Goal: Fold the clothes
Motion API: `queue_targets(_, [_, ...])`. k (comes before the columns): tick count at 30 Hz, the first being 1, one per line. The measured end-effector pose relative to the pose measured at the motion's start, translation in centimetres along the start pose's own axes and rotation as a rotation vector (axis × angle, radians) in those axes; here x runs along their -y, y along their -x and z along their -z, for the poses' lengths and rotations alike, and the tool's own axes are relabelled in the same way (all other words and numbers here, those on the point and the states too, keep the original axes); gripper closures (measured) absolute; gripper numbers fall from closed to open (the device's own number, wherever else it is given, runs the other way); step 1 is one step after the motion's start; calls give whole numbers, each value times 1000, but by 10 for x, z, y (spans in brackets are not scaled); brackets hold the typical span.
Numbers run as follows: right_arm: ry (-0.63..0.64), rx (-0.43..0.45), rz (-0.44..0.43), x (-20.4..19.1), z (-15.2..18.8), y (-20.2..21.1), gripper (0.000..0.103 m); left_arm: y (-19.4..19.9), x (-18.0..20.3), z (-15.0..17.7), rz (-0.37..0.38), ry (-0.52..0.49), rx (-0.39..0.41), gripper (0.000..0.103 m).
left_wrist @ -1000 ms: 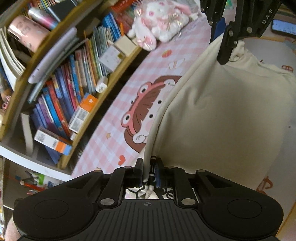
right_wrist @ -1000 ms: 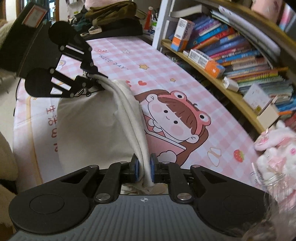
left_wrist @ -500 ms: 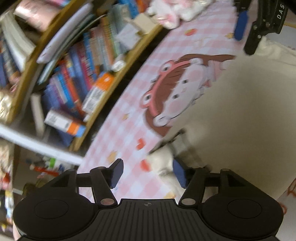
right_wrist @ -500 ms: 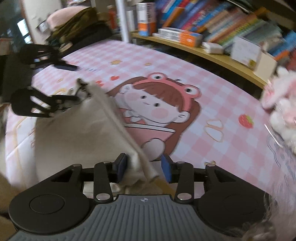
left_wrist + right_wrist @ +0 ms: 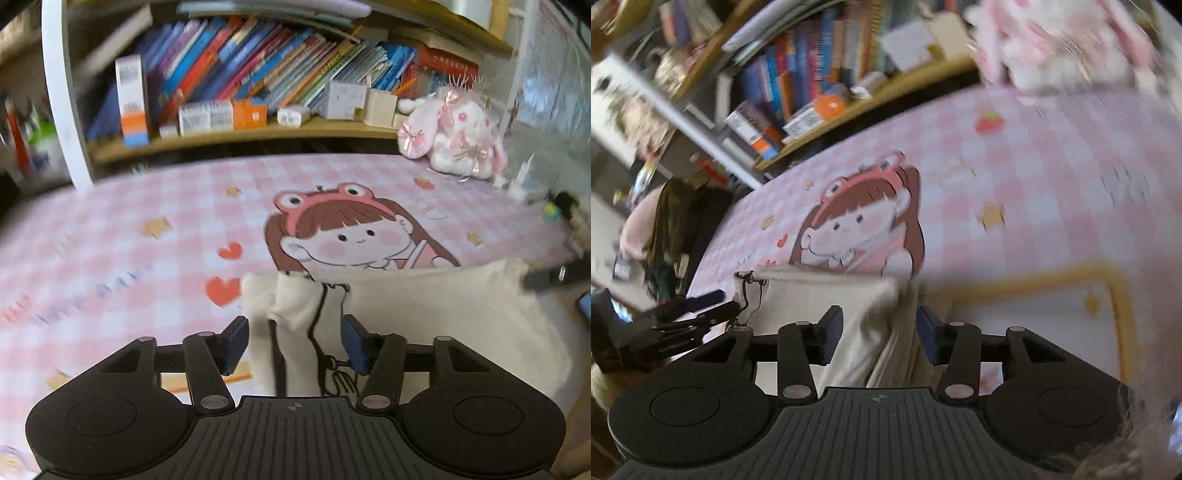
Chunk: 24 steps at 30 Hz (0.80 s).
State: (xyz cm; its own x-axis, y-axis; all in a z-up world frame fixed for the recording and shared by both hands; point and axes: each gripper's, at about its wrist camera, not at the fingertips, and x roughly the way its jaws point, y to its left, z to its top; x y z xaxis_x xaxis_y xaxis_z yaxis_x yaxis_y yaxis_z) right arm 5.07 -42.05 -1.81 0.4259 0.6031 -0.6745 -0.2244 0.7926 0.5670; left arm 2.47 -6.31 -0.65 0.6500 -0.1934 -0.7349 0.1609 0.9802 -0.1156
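Desk: pink checked cloth (image 5: 110, 236) with the frog-hat girl print covers it, and the garment now rests flat on that cloth rather than hanging between my two tools as it did a second ago.
Garment: cream top (image 5: 443, 317) lies at the near edge of the desk, its far edge folded into a fairly straight line just under the cartoon girl; a doubled layer shows at the left corner, so I judge one fold has just been laid down.
Left tool: my left tool (image 5: 293, 343) has let go; a second ago its pads pinched the cream edge, now they stand wide apart with the folded corner lying loose between them, untouched by either pad.
Right tool: my right tool (image 5: 879, 334) is likewise spread, and the bunched right end of the top sits between its pads; that view is badly smeared by motion, so whether cloth brushes one pad I cannot say for sure.
Drawstring: dark cord (image 5: 321, 321) trails across the left corner and ends in a knotted tassel near my left tool.
Meaning: with both grips released and the cloth settled, this fold looks complete; whether another fold is wanted depends on how small the bundle should be, which I cannot judge from here.
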Motion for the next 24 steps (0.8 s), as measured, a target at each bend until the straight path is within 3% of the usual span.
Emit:
queue_targets(3, [-62,-12,23,-1,12,-3,83,-5,-11,0,72,85,-1,68])
queue_targets(5, [-98,9,34,2,16,-5,87,0,-20,-1,165,159,20,86])
queue_targets(6, [-117,19,39,4,18,-7,88,2,-24,-2,217,197,32,100])
queue_targets(9, [-172,51,54,8,25,-10,89,9,-45,-1,338,339,103,100])
queue_targets(13, [-200,95,68,8,33,-13,89,-22,-64,3,299,446,10,99])
queue_targets(17, [-173,118,110,-2,34,-17,88,-27,-58,-1,282,410,12,91])
queue_targets(24, [-213,150,131,-11,40,-3,83,-11,-60,-3,264,319,-1,69])
